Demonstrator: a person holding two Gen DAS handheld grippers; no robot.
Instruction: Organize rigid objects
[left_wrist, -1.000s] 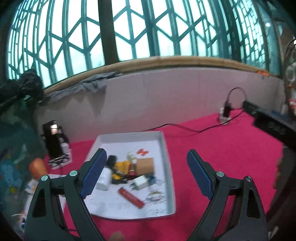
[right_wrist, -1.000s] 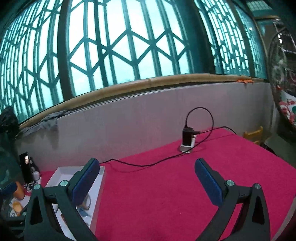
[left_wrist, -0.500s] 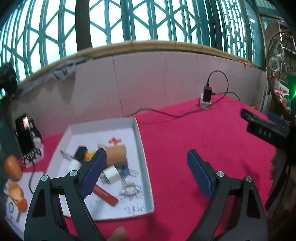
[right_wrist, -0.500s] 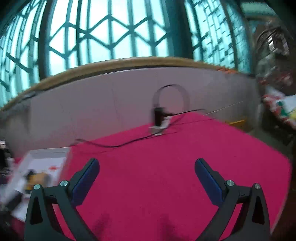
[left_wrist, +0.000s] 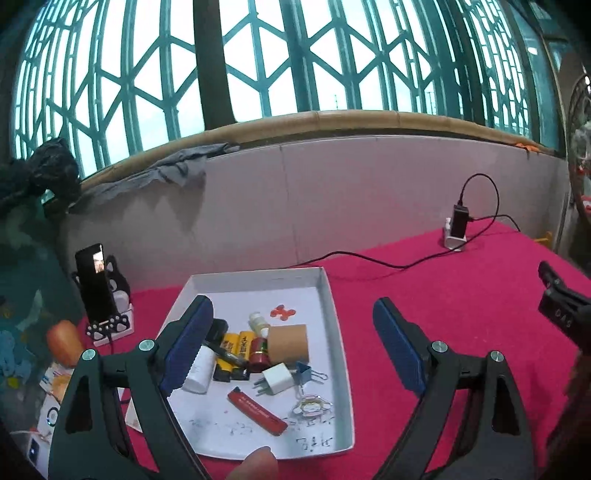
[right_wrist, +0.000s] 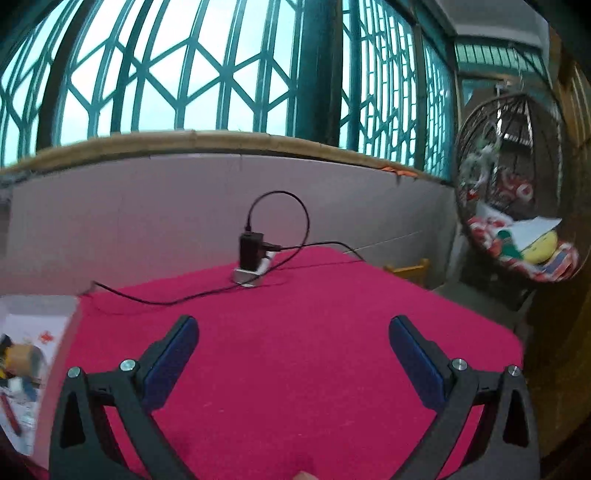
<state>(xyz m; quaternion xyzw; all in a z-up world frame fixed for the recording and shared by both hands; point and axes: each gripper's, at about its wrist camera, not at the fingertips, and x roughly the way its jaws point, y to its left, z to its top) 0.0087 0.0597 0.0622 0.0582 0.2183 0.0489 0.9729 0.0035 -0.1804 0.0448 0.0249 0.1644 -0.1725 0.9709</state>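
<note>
Left wrist view: a red tabletop (left_wrist: 443, 295) fills the lower frame, running to a grey wall at 12 o'clock. On it, at about 6 o'clock, sits a white tray (left_wrist: 332, 332) holding the rigid objects in a loose heap. A brown cardboard roll (left_wrist: 288, 343) lies near the tray's middle, touching a small red bottle (left_wrist: 258, 354) at its 9 o'clock. Two yellow lighters (left_wrist: 236, 349) lie further toward 9 o'clock, beside a white cylinder (left_wrist: 199, 373). A red lighter (left_wrist: 256, 410) lies apart at 6 o'clock, a white charger plug (left_wrist: 277, 378) and a blue binder clip (left_wrist: 304, 371) between it and the roll. The left tool (left_wrist: 291, 354) hangs above the tray with its jaws spread wide, gripping nothing.

Right wrist view: the right tool (right_wrist: 293, 360) hovers over bare red cloth, jaws likewise wide apart and empty; the tray's edge shows at 9 o'clock, and a black charger (right_wrist: 251, 254) with its cable stands at 12 o'clock.
</note>
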